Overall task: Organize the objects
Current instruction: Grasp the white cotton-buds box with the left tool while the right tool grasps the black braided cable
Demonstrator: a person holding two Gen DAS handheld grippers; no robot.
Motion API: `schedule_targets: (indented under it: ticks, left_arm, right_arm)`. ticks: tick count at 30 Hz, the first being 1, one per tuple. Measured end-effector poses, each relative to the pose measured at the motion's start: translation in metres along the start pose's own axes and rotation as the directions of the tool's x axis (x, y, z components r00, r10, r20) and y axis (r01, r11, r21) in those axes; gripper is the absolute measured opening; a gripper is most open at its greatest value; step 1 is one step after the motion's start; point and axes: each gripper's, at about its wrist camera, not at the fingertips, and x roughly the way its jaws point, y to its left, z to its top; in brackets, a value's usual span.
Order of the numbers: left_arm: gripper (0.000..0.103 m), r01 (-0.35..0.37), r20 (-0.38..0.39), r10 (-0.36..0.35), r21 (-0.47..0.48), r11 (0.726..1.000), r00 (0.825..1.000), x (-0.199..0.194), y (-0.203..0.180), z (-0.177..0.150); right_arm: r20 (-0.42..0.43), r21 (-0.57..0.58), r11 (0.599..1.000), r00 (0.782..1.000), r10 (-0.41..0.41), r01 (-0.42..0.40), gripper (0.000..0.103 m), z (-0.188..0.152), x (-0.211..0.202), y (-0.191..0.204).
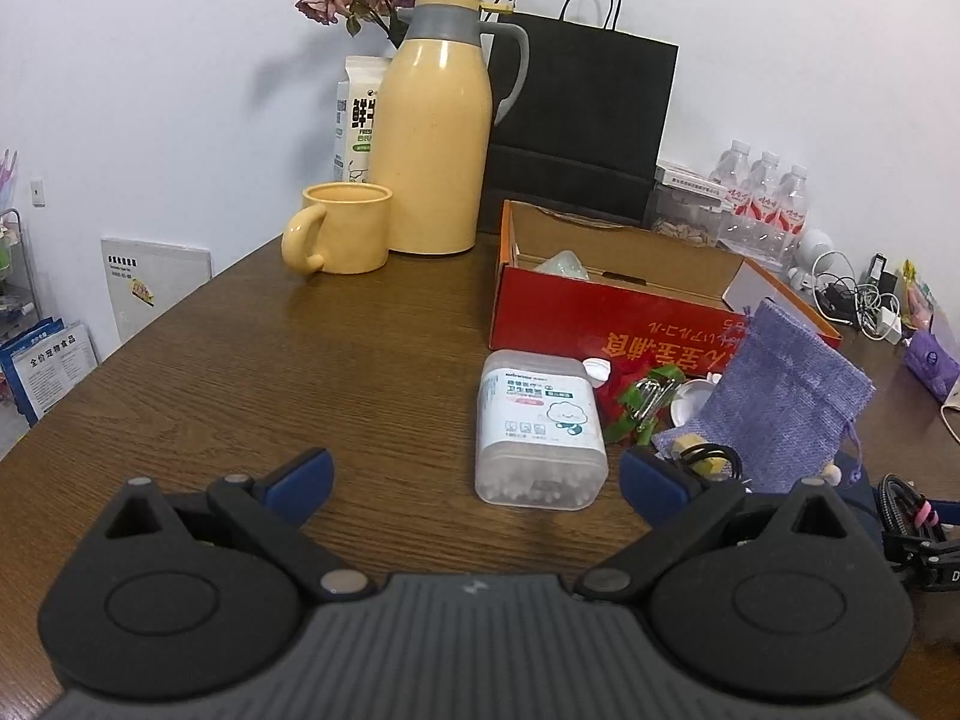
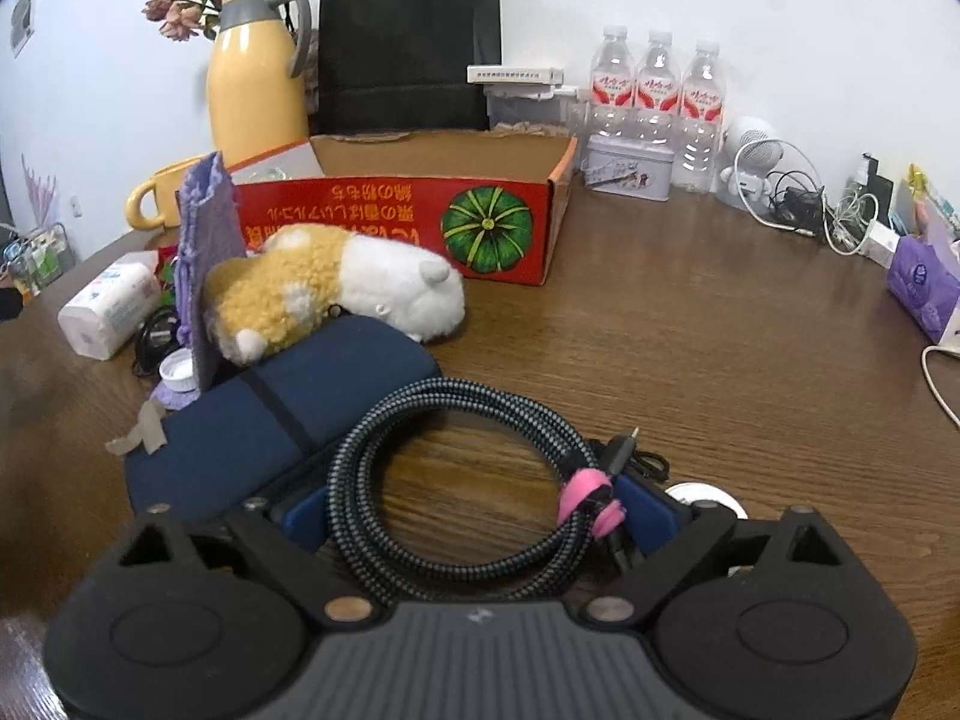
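Observation:
An open red cardboard box [image 1: 606,318] [image 2: 396,222] stands on the wooden table. In front of it lie a clear cotton-swab box [image 1: 537,426], a purple cloth pouch [image 1: 780,402] [image 2: 210,252], a plush hamster [image 2: 336,294] and a dark blue case [image 2: 270,426]. My left gripper [image 1: 474,480] is open and empty, its fingers on either side of the near end of the swab box. My right gripper [image 2: 480,516] is open, its fingers around a coiled braided cable [image 2: 456,480] with a pink tie, not closed on it.
A yellow thermos [image 1: 432,138], a yellow mug [image 1: 342,228], a milk carton and a black paper bag [image 1: 576,120] stand at the back. Water bottles [image 2: 660,102], a tin [image 2: 627,171], chargers and a purple tissue pack [image 2: 921,282] are at the right.

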Motion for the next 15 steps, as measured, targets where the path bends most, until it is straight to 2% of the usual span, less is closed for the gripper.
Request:
schedule_targets:
  ticks: [4,15]
  left_arm:
    - [0.103,-0.005,-0.004,0.005,0.001,1.000,1.000,0.006,0.001,0.001]
    - [0.103,-0.016,-0.059,0.018,0.033,0.999,0.998,0.047,-0.012,0.010]
  right_arm:
    - [0.034,-0.008,1.000,0.999,-0.013,0.014,0.091,0.000,-0.005,0.002]
    - [0.116,-0.001,0.997,0.990,-0.079,0.080,0.091,0.001,-0.016,0.007]
